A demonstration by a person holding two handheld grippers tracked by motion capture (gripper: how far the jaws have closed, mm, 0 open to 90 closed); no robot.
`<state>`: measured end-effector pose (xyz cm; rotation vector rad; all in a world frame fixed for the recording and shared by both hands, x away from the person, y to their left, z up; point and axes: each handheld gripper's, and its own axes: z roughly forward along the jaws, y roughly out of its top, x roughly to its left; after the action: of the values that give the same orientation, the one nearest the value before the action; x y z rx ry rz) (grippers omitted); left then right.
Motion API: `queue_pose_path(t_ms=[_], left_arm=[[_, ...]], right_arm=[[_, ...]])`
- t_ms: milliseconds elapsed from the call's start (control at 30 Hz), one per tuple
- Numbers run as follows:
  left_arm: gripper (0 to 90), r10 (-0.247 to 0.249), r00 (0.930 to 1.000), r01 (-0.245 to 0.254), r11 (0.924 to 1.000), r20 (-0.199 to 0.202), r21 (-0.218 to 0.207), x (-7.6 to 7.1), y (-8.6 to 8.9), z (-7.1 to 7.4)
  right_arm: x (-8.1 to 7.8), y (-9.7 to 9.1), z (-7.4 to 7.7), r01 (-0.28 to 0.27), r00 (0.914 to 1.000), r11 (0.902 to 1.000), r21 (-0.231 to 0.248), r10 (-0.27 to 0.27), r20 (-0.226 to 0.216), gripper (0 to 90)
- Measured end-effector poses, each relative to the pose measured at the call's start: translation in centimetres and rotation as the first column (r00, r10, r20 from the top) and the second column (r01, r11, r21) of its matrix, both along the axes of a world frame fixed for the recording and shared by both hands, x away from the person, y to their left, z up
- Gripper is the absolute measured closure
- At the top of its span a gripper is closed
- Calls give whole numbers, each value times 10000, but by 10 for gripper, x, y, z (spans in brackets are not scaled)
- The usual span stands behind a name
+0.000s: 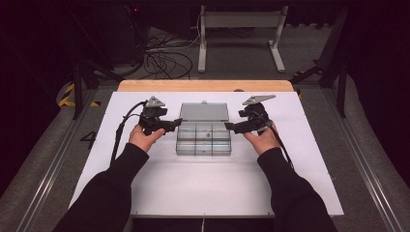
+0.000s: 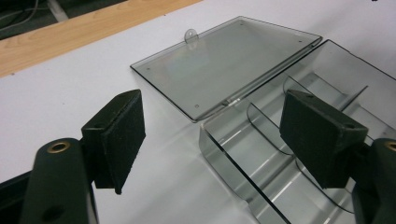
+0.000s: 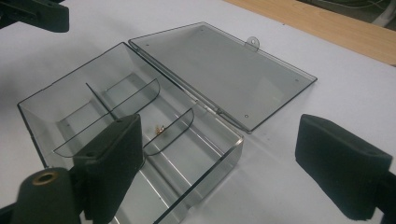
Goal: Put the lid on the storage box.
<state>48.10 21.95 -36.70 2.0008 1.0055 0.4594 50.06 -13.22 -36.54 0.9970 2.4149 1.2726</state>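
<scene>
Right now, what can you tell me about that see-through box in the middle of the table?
The box looks like smoke-tinted clear plastic, and it rests on the white table. Its hinged lid is open and lies flat behind it, with a small tab on the far edge. Thin dividers split the tray into compartments; one holds a tiny brownish item. No gripper touches it.

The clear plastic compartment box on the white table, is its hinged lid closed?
No, the clear plastic compartment box stands open, its hinged lid lying flat on the white table behind it.
</scene>
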Motion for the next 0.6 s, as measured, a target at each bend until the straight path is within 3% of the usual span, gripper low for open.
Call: queue_pose_path(t_ms=[233, 333, 600], left_arm=[[218, 246, 9997, -246, 9997, -36, -44, 8, 1, -4], [219, 377, 9991, -382, 9990, -205, -219, 11, 0, -6], [215, 390, 9975, -395, 9992, -595, -72, 22, -3, -6]], right_arm=[[12, 6, -3, 59, 9999, 9998, -185, -61, -101, 154], [17, 7, -5, 113, 9998, 9998, -150, -115, -133, 154], [27, 9, -9, 230, 9992, 9995, -212, -237, -310, 154]])
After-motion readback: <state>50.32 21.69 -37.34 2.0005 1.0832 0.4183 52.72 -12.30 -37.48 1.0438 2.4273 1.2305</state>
